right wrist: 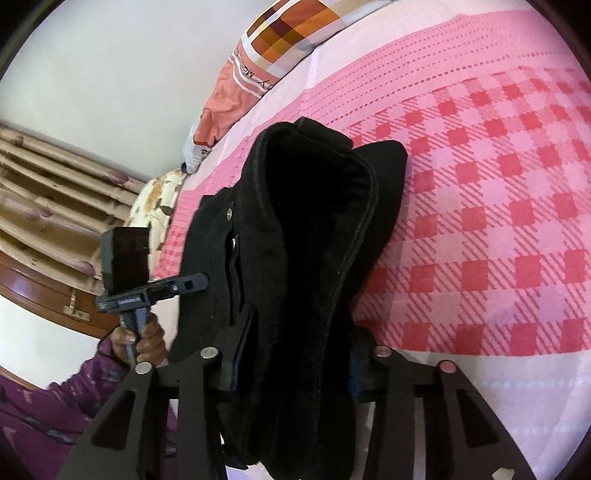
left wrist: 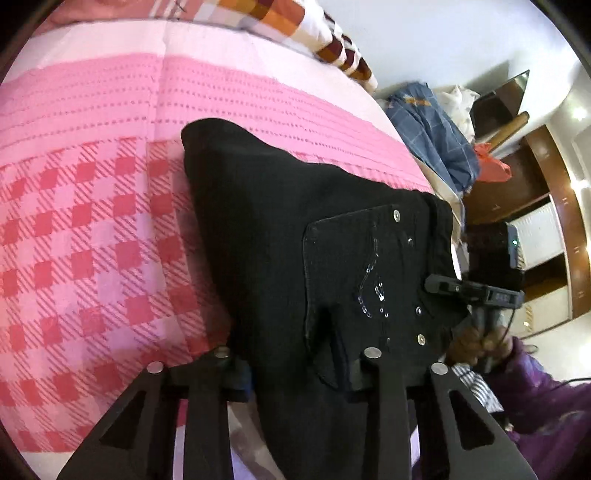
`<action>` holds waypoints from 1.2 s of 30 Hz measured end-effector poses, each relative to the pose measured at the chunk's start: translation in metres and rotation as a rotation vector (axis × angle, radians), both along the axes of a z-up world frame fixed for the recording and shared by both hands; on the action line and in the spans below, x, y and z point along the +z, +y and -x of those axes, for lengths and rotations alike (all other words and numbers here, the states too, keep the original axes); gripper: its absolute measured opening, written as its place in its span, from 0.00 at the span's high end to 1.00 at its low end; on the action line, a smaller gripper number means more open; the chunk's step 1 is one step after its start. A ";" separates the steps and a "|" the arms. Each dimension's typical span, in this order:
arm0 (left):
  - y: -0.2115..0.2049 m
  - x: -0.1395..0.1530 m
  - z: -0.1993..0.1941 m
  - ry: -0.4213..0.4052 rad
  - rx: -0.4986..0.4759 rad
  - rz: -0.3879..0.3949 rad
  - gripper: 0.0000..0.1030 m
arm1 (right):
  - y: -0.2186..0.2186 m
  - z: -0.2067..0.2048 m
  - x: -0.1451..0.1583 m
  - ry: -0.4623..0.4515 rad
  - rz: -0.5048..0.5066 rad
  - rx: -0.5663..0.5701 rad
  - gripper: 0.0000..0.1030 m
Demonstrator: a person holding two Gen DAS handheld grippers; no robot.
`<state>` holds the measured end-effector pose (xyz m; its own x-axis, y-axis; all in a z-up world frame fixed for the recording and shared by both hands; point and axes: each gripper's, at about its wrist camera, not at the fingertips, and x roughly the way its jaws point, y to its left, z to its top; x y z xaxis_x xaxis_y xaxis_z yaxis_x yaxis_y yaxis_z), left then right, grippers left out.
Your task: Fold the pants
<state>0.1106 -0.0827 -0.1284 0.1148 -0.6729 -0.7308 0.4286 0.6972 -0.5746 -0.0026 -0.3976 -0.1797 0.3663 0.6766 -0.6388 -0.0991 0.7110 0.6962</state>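
Black pants (left wrist: 277, 221) hang folded over a bed with a pink checked cover (left wrist: 92, 221). A back pocket (left wrist: 362, 277) with sequins and rivets faces the left wrist camera. My left gripper (left wrist: 299, 373) is shut on the pants, the cloth filling the gap between its fingers. At the waistband edge on the right, my right gripper (left wrist: 430, 284) meets the pants. In the right wrist view a thick bundle of the pants (right wrist: 317, 229) fills my right gripper (right wrist: 291, 369), which is shut on it. There my left gripper (right wrist: 203, 280) touches the pants' left edge.
A pillow (left wrist: 280, 18) with orange and brown checks lies at the bed's far end. Blue clothes (left wrist: 432, 136) are piled beyond the bed's right edge, near wooden furniture (left wrist: 546, 177). A purple sleeve (right wrist: 48, 398) and a curtain (right wrist: 48, 192) sit on the left.
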 end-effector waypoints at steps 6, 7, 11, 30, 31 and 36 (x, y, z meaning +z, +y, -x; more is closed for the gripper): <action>-0.010 0.018 0.024 -0.143 0.047 -0.071 0.83 | -0.001 0.000 0.003 0.005 -0.042 -0.037 0.70; -0.012 0.020 0.027 -0.158 0.055 -0.083 0.84 | -0.001 0.000 0.003 0.004 -0.050 -0.041 0.70; -0.018 0.025 0.031 -0.186 0.071 -0.120 0.84 | -0.006 0.001 0.003 0.007 -0.095 -0.069 0.72; 0.022 0.056 0.046 -0.288 0.172 -0.242 0.84 | 0.051 -0.014 0.015 0.006 -0.192 -0.041 0.72; 0.027 0.058 0.045 -0.296 0.180 -0.247 0.84 | 0.055 -0.015 0.016 0.005 -0.191 -0.036 0.72; 0.048 0.064 0.042 -0.316 0.217 -0.259 0.84 | 0.079 -0.028 0.024 -0.001 -0.189 -0.004 0.72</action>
<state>0.0685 -0.0345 -0.0647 0.4769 -0.4089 -0.7781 0.3828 0.8935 -0.2349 0.0255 -0.3182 -0.1555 0.3697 0.7831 -0.5001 -0.0977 0.5680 0.8172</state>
